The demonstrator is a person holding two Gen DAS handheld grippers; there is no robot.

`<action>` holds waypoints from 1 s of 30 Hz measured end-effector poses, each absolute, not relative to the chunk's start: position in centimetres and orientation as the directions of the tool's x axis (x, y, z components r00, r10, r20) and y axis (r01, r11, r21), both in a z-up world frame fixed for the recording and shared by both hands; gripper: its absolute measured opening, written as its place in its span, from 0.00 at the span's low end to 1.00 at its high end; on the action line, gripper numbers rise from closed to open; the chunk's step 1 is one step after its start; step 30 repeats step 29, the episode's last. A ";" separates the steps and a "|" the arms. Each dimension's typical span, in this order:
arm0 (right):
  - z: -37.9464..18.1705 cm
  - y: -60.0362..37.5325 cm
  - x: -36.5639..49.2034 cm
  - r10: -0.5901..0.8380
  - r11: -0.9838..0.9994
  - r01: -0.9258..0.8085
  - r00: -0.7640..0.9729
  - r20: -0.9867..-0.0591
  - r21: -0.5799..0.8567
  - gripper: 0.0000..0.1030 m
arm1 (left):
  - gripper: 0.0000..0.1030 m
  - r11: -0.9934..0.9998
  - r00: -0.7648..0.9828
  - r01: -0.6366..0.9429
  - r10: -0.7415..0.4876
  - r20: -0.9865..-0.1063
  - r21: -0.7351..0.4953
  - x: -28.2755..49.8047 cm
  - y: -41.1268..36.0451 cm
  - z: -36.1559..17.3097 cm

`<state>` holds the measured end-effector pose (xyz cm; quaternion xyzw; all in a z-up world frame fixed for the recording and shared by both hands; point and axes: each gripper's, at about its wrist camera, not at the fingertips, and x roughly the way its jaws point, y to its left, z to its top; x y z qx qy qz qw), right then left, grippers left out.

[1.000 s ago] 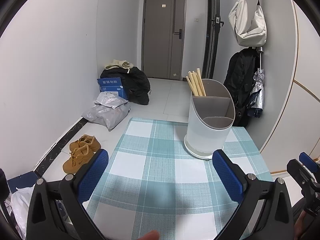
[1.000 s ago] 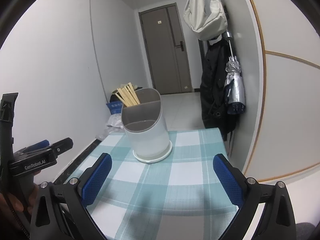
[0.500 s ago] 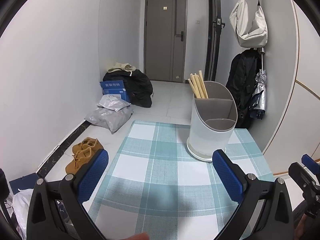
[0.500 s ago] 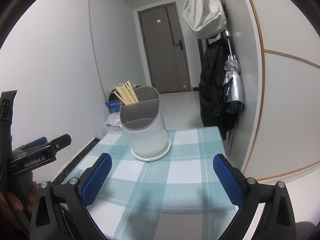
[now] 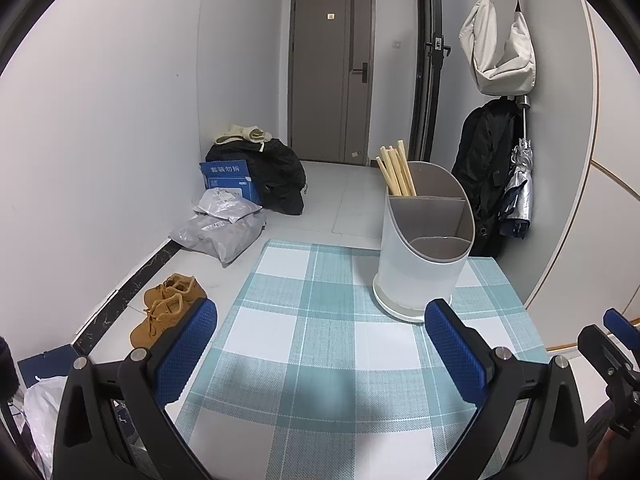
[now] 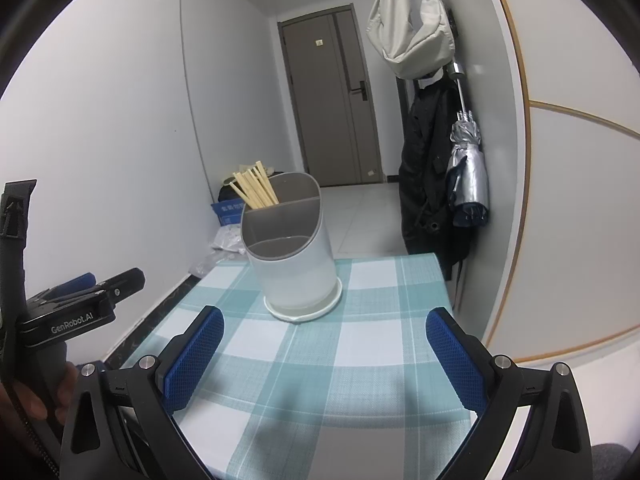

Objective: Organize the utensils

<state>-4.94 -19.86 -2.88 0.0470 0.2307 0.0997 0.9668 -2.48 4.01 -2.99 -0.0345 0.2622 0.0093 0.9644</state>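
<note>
White utensil holder [image 5: 420, 268] standing upright near the bench's [image 5: 304, 344] far right corner, chopsticks [image 5: 396, 174] in its back compartment, left gripper [image 5: 320, 344] and right gripper [image 6: 324, 344] both released, empty, over the near edge

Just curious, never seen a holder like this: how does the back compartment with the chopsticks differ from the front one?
In the utensil holder, the back compartment holds the chopsticks, leaning left above the rim; the front compartment shows no utensils. The back wall rises high; the front rim sits lower. Both share a grey lining inside the same white shell.
</note>
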 end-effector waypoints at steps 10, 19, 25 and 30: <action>-2.9 -19.8 -5.0 0.211 0.976 -0.169 0.875 -0.436 0.134 0.99 | 0.98 0.997 0.859 -0.022 -0.020 -0.511 -0.075 -2.4 4.0 -3.0; -2.9 -20.5 -5.0 0.214 0.973 -0.152 0.871 -0.443 0.172 0.99 | 0.98 0.997 0.860 -0.029 -0.015 -0.510 -0.077 -2.5 4.0 -3.1; -2.9 -20.3 -5.0 0.214 0.974 -0.154 0.871 -0.443 0.168 0.99 | 0.98 0.995 0.859 -0.057 0.009 -0.512 -0.078 -2.4 4.2 -3.0; -2.9 -20.2 -4.9 0.221 0.971 -0.155 0.867 -0.447 0.180 0.99 | 0.98 0.995 0.854 -0.072 0.024 -0.520 -0.073 -2.2 4.1 -3.2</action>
